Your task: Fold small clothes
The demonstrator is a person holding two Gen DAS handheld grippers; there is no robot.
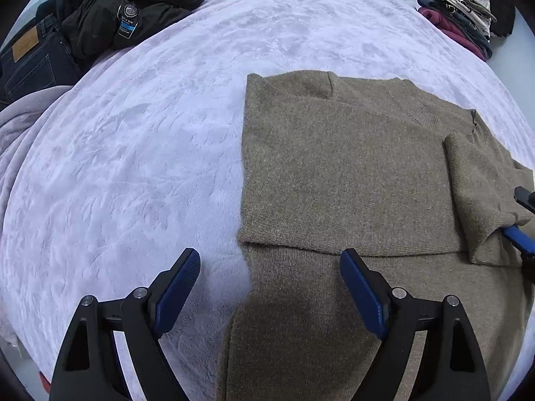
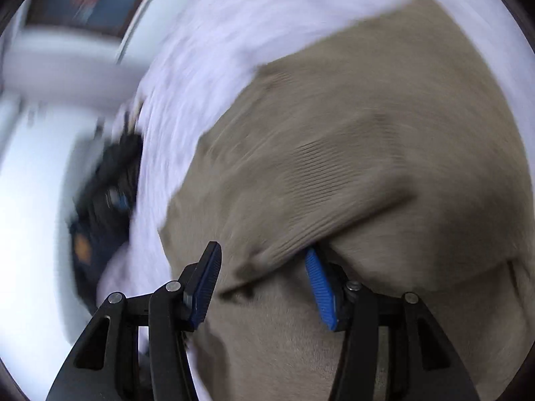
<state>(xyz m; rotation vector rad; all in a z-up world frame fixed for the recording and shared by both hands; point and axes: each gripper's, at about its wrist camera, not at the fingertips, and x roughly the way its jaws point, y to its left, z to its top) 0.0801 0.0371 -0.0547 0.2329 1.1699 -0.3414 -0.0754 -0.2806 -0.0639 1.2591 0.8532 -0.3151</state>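
Note:
A brown knit sweater [image 1: 341, 167] lies partly folded on the lilac blanket [image 1: 150, 150], one side turned in and a sleeve [image 1: 478, 193] laid across its right part. My left gripper [image 1: 271, 264] is open and empty above the sweater's near left edge. My right gripper [image 2: 264, 260] is open, with its right pad [image 2: 319, 287] slipped under a ribbed sleeve fold [image 2: 334, 200] of the sweater and its left finger above the cloth. The right wrist view is motion-blurred. The right gripper's blue pad also shows in the left wrist view [image 1: 520, 237] at the sleeve's edge.
A black jacket [image 1: 133, 13] and dark jeans [image 1: 30, 60] lie at the bed's far left. A stack of folded clothes [image 1: 461, 16] sits at the far right corner. The left half of the blanket lies bare beside the sweater.

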